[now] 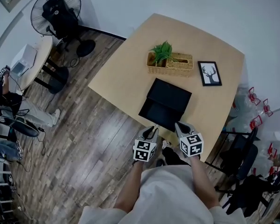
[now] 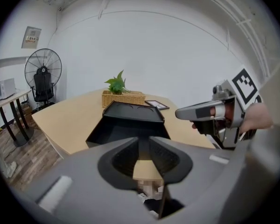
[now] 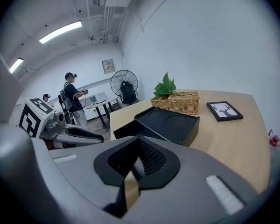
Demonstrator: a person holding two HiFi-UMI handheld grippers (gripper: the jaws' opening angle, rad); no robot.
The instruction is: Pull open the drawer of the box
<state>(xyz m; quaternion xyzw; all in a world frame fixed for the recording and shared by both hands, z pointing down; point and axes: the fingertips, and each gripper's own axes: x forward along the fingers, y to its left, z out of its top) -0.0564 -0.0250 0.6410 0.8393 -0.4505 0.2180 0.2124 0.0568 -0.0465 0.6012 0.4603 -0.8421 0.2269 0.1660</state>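
1. Black box (image 1: 171,93) sits mid table (image 1: 121,78), toward the near edge. Its drawer (image 1: 158,114) is out, sticking toward the person, and the inside looks bare.
2. L gripper (image 1: 151,129): jaws a narrow gap apart w/ nothing between them. It's at the table's near edge, just short of the drawer front, not touching.
3. R gripper (image 1: 180,124): jaws pressed together, empty. It's beside the drawer's R corner, also off it.
4. Behind the box: wicker basket (image 1: 177,68) w/ green plant (image 1: 162,51), and a framed deer picture (image 1: 209,73) lying flat to its R.
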